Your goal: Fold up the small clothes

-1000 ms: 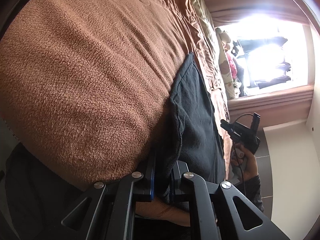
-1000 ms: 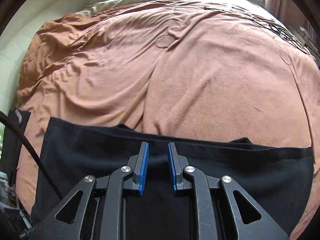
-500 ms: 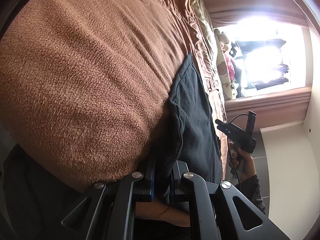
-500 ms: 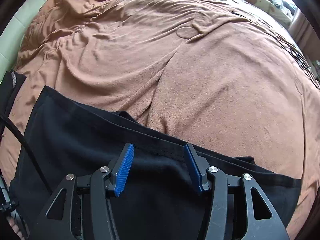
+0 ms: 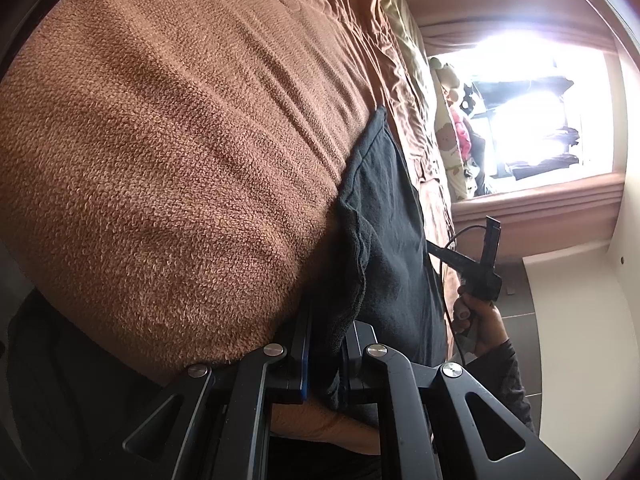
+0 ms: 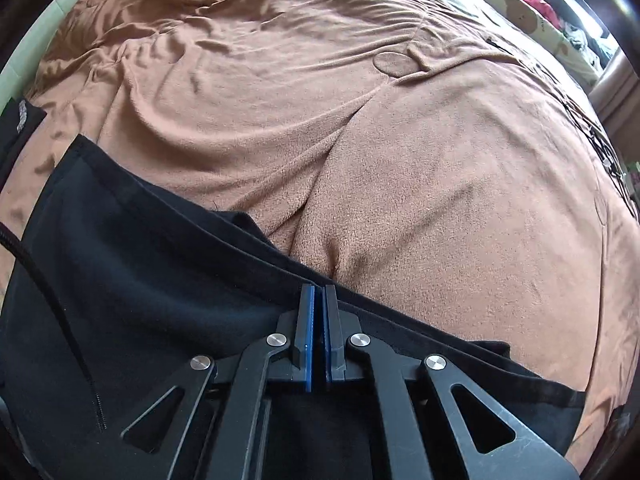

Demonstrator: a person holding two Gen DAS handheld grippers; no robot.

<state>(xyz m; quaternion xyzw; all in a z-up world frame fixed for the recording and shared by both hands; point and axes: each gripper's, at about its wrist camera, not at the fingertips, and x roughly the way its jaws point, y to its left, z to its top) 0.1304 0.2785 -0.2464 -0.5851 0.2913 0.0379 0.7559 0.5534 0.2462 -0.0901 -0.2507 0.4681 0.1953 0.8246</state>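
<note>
Down at our jaws, our left gripper (image 5: 325,356) pinches a bunched fold of the black garment (image 5: 394,216), while our right gripper (image 6: 319,334) has its blue pads pressed together at that garment's (image 6: 132,280) far hem; we cannot tell whether cloth sits between them. Beyond the hem, the garment lies spread flat on the brown blanket (image 6: 420,152), along its near edge. Past the blanket's far side we see a patterned pillow (image 6: 532,16) and a bright window (image 5: 532,108).
</note>
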